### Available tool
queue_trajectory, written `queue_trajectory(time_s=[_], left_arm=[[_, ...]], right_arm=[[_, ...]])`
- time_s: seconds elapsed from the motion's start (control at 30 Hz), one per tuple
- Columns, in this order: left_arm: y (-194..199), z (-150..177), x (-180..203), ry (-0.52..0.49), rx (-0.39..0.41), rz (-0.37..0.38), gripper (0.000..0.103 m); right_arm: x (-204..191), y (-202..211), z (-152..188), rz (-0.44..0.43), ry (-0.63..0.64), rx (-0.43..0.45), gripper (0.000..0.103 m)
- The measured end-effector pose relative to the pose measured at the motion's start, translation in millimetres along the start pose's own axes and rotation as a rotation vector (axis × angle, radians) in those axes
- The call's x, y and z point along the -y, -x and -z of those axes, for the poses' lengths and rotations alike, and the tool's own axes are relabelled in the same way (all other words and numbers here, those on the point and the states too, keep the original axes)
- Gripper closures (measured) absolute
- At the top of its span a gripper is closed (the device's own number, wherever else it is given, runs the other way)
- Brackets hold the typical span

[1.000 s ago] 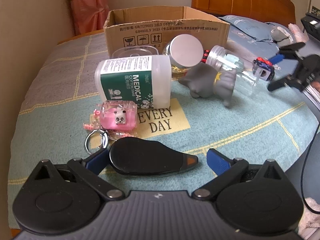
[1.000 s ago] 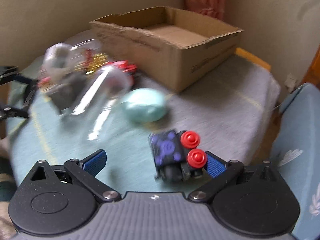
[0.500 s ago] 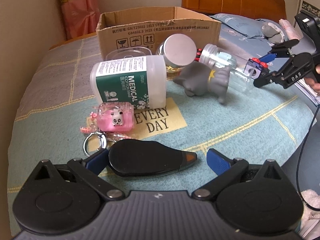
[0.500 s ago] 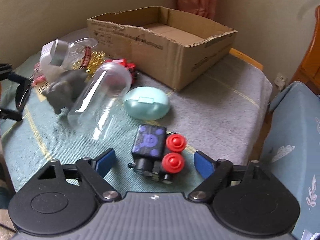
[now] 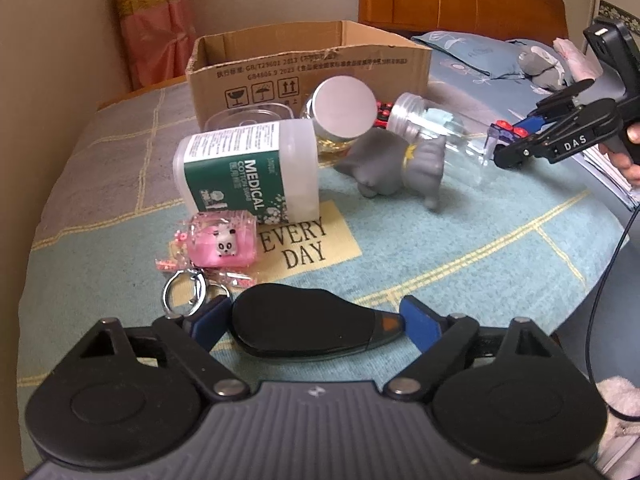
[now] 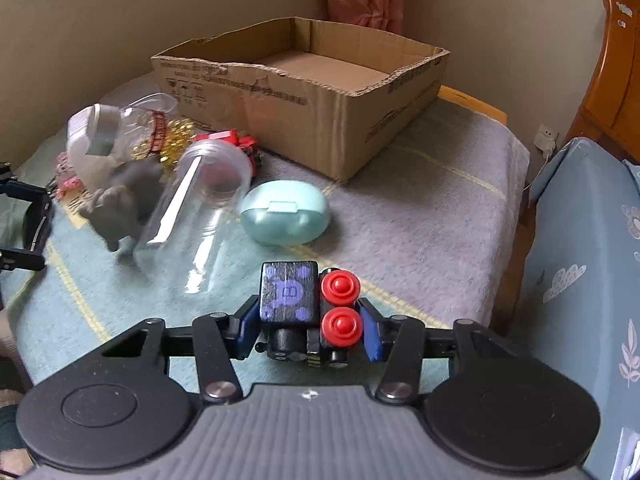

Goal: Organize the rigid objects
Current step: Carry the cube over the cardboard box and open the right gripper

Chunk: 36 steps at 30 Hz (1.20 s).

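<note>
A black oval device [image 5: 312,326] with an orange tip lies on the cloth between my left gripper's [image 5: 314,320] closing jaws. Both blue pads touch its ends. My right gripper [image 6: 308,320] is shut on a black toy block [image 6: 290,294] with purple spots and two red knobs. In the left wrist view, that right gripper [image 5: 516,136] hangs at the right with the toy [image 5: 506,128] in it. An open cardboard box [image 6: 320,120] stands at the back. A medical swab bottle [image 5: 248,176], a pink keychain [image 5: 222,238] and a grey animal figure [image 5: 400,164] lie before it.
A clear plastic jar [image 6: 192,216] lies on its side beside a mint green case [image 6: 286,218]. A silver-lidded jar [image 5: 344,108] and a red toy car [image 6: 236,140] sit near the box. A bed with blue bedding [image 6: 580,260] borders the table at the right.
The right gripper's jaws went from wide open to clamped on the spotted toy block. The left gripper's right finger moved in against the black device's orange tip.
</note>
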State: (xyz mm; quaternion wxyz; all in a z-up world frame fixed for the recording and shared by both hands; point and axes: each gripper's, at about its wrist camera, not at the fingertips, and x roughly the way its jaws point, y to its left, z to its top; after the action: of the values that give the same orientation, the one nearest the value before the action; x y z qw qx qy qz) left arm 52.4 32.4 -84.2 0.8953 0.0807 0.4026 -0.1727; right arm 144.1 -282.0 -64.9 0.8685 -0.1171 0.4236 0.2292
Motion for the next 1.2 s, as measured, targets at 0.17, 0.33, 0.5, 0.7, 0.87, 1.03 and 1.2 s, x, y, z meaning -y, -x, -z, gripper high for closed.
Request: queue_trajectory(time_s=[0.17, 0.33, 0.5, 0.7, 0.87, 1.03, 1.2], left_arm=[[-1, 0, -2, 0.021, -0.015, -0.004, 0.012], [0, -2, -2, 0.011, -0.028, 0.006, 0.014], [5, -11, -1, -0.021, -0.051, 0.023, 0.014], [21, -26, 0, -0.068, -0.055, 0.032, 0.014], [35, -46, -1, -0.091, -0.039, 0.044, 0.014], [43, -79, -7, -0.085, -0.014, 0.056, 0.014], [45, -122, -12, -0.096, 0.049, 0.029, 0.014]], right_arm=[[-7, 1, 2, 0.014, 0.001, 0.007, 0.043], [-9, -2, -2, 0.028, -0.007, -0.005, 0.048], [-11, 4, -3, 0.035, -0.029, -0.015, 0.048], [-21, 23, -7, 0.041, -0.021, 0.006, 0.048], [-32, 41, -17, 0.046, 0.004, 0.035, 0.048], [-43, 59, -37, 0.037, 0.027, 0.092, 0.048], [-49, 67, -64, 0.048, 0.035, 0.137, 0.048]])
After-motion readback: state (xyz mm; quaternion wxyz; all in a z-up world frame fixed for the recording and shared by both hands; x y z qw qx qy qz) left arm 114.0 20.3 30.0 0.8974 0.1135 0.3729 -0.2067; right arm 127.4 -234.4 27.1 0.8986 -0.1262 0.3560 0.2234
